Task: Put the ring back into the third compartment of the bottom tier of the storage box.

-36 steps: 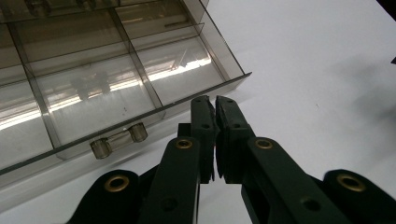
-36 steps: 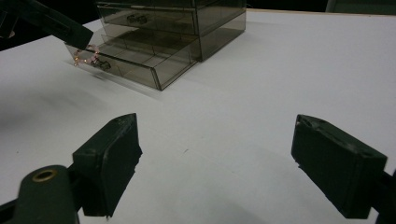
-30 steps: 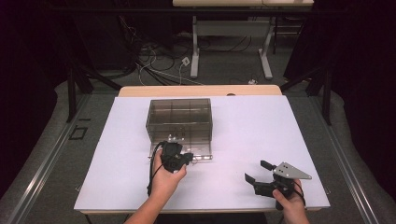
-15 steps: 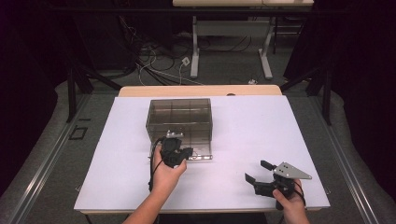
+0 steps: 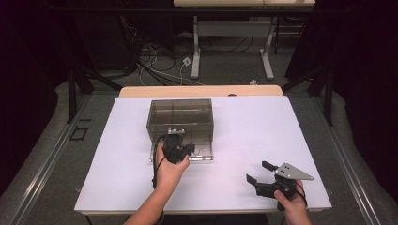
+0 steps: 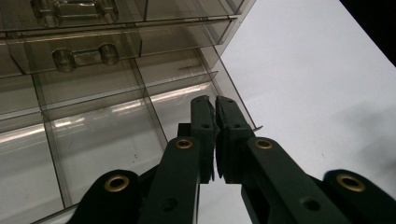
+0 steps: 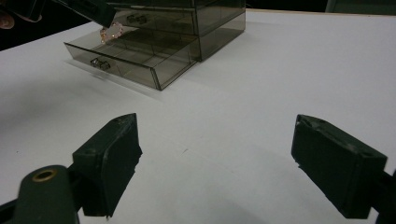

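Note:
A smoky clear drawer cabinet (image 5: 180, 117) stands mid-table, and its bottom drawer (image 5: 199, 153) is pulled out toward me. My left gripper (image 5: 177, 149) hovers over that drawer, jaws pressed together (image 6: 215, 103) above the divided compartments (image 6: 107, 135). In the right gripper view a small pinkish thing (image 7: 111, 31) shows at the left gripper's tip over the drawer (image 7: 140, 56); I cannot tell if it is held. My right gripper (image 5: 259, 172) rests low at the table's near right, jaws wide apart (image 7: 217, 154) with bare table between them.
The white table top (image 5: 253, 126) runs wide on both sides of the cabinet. Beyond the far edge there are table legs and cables (image 5: 159, 56) on the floor. Closed upper drawers with clear handles (image 6: 84, 56) sit above the pulled-out one.
My left gripper has edged slightly toward the cabinet over the pulled-out drawer. The right gripper has stayed put.

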`<control>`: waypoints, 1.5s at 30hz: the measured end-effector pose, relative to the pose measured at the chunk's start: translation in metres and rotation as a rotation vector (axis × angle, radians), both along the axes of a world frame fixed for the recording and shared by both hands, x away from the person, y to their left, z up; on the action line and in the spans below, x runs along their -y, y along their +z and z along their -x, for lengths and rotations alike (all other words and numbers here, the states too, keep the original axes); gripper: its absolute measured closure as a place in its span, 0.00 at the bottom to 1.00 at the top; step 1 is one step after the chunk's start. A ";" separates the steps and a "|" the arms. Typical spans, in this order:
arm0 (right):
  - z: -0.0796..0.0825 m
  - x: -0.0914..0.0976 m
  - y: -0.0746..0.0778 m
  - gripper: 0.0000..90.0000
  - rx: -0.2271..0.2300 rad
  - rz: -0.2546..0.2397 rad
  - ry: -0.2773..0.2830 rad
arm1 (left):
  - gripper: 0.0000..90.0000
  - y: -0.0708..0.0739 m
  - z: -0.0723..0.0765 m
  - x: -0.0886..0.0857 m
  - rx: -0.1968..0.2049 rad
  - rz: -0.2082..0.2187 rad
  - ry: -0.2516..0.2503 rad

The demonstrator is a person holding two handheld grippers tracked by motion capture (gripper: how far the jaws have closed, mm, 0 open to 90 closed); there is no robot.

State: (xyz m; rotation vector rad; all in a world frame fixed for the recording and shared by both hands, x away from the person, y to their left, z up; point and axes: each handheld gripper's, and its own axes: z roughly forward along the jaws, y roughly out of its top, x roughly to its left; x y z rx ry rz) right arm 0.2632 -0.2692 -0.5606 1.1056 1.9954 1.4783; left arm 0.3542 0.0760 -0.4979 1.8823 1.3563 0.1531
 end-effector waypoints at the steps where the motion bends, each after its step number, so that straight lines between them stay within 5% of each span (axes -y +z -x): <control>1: 0.000 0.000 0.000 0.17 0.002 -0.001 -0.001 | 0.97 0.000 -0.001 0.000 0.001 0.003 0.003; 23: 0.000 0.000 0.000 0.16 -0.002 0.004 0.005 | 0.97 -0.016 -0.019 0.001 -0.032 0.009 0.060; 45: 0.000 0.000 0.000 0.16 -0.002 -0.003 0.001 | 0.97 -0.029 -0.027 0.019 -0.054 -0.011 0.050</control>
